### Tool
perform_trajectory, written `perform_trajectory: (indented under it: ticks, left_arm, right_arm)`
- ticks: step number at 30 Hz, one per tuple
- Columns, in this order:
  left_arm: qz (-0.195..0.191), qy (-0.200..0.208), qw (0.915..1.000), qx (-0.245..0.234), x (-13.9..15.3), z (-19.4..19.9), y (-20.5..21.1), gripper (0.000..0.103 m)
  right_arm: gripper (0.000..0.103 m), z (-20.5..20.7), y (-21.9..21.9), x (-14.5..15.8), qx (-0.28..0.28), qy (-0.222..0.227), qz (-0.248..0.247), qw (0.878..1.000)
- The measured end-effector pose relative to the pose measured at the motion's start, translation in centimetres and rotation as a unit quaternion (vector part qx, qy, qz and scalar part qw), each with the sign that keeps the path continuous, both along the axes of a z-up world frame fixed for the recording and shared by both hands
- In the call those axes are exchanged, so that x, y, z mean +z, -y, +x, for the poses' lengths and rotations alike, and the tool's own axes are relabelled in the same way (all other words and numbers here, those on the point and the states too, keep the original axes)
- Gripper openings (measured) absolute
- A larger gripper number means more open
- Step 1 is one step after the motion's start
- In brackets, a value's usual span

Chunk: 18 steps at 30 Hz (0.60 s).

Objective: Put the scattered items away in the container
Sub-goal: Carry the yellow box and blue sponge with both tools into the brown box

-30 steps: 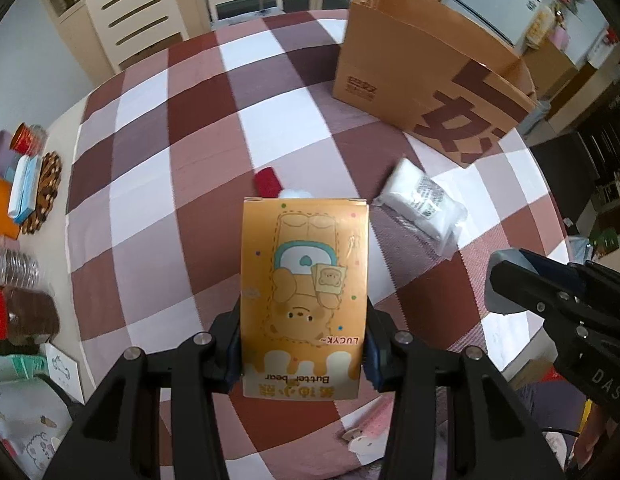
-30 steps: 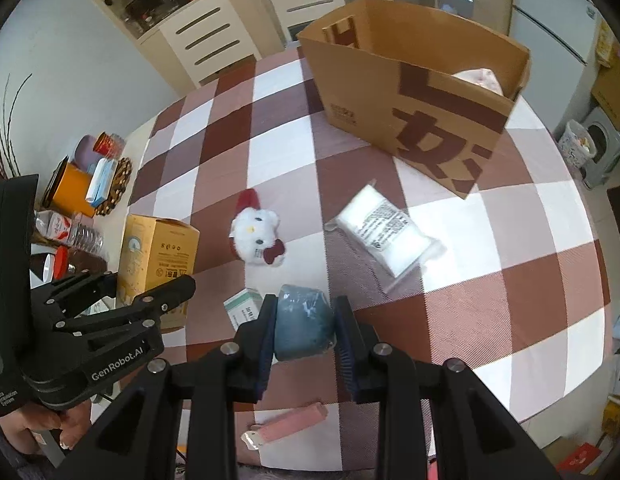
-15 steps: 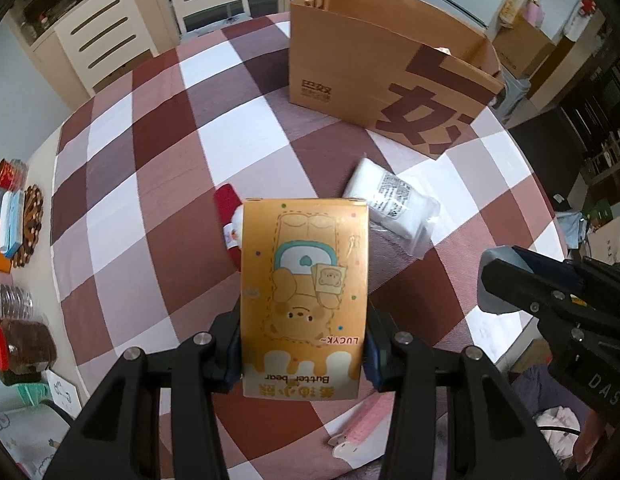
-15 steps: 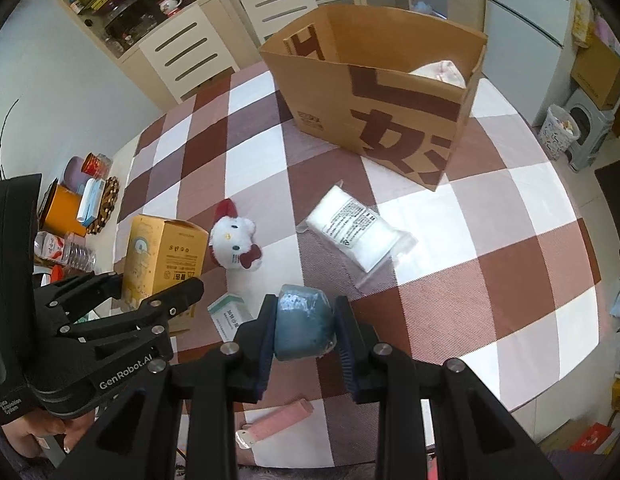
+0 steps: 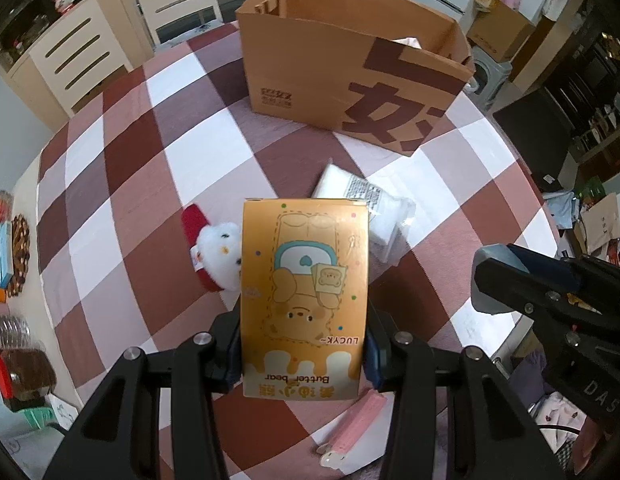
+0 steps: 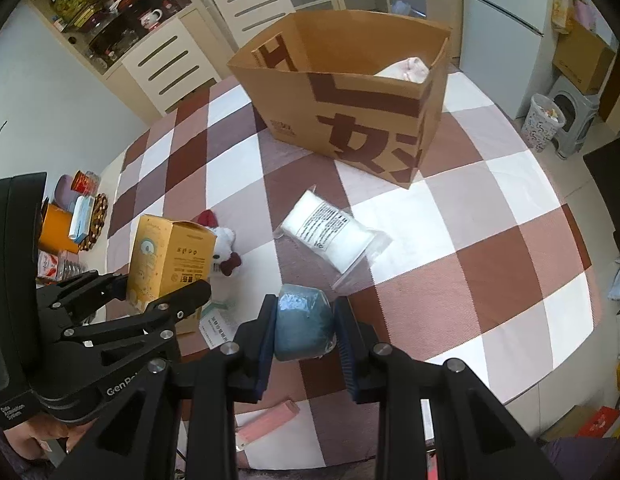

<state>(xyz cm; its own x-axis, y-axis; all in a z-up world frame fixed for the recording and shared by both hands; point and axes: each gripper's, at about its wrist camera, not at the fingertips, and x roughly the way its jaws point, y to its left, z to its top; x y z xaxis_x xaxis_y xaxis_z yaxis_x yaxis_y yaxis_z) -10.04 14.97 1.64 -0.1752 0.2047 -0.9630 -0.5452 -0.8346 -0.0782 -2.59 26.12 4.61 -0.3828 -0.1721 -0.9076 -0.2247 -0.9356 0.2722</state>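
Left gripper [image 5: 304, 354] clenched on carton [image 5: 306, 296] by its side walls: stiff, probably light. Right gripper [image 6: 304, 330] squeezes blue bundle [image 6: 304, 326]: soft. Box [image 6: 349, 92] lies ahead of both jaws.

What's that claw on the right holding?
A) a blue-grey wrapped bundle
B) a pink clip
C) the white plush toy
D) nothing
A: the right gripper has both pads pressed on the blue-grey wrapped bundle, lifted above the checked tablecloth.
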Motion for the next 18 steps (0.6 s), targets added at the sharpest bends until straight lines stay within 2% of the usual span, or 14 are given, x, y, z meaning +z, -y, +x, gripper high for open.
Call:
perform_trajectory:
  ticks: [18]
  left_arm:
    - [0.008, -0.008, 0.9993, -0.037, 0.7, -1.5, -3.9, 0.047]
  right_arm:
    - [0.029, -1.2, -3.4, 0.1, -0.034, -0.004, 0.006, 0.999]
